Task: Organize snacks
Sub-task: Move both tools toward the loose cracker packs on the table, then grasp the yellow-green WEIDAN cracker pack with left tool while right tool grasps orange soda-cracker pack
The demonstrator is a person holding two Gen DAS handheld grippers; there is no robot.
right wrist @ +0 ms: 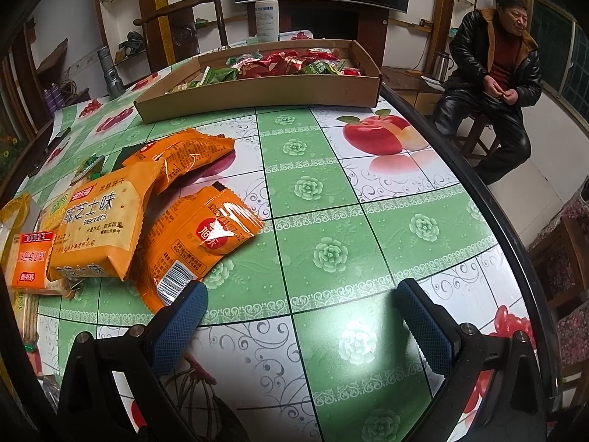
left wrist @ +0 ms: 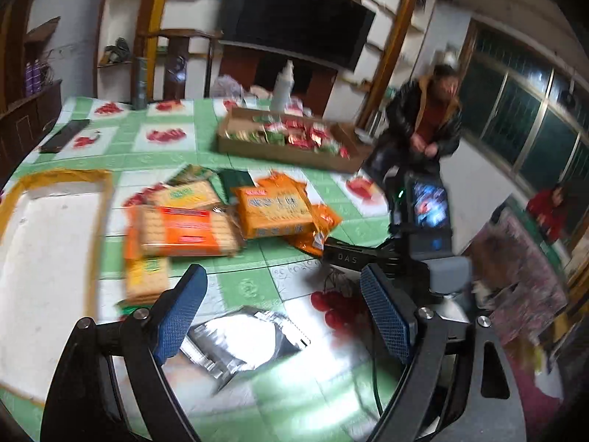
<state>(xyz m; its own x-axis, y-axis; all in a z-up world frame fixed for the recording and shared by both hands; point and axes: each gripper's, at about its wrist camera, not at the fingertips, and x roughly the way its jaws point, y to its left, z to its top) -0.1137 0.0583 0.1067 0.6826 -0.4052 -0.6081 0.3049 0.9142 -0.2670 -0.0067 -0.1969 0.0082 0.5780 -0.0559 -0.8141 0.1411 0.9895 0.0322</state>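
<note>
A pile of orange biscuit packs (left wrist: 221, 217) lies in the middle of the table; in the right wrist view the packs (right wrist: 121, 221) are at the left. A silver foil packet (left wrist: 243, 342) lies just below my left gripper (left wrist: 283, 287), which is open and empty above it. My right gripper (right wrist: 302, 298) is open and empty over bare tablecloth, its left finger next to an orange packet (right wrist: 195, 250). A cardboard tray (right wrist: 257, 90) at the far side holds several red and green snack packets. A white tray with a yellow rim (left wrist: 48, 258) sits at the left.
A white spray bottle (right wrist: 267, 13) stands behind the cardboard tray. A flashlight (right wrist: 110, 70) and a dark phone (left wrist: 64, 136) lie at the far left. A man (right wrist: 493, 73) sits beyond the table's right edge (right wrist: 478, 191). The other gripper's body (left wrist: 412, 243) is at the right.
</note>
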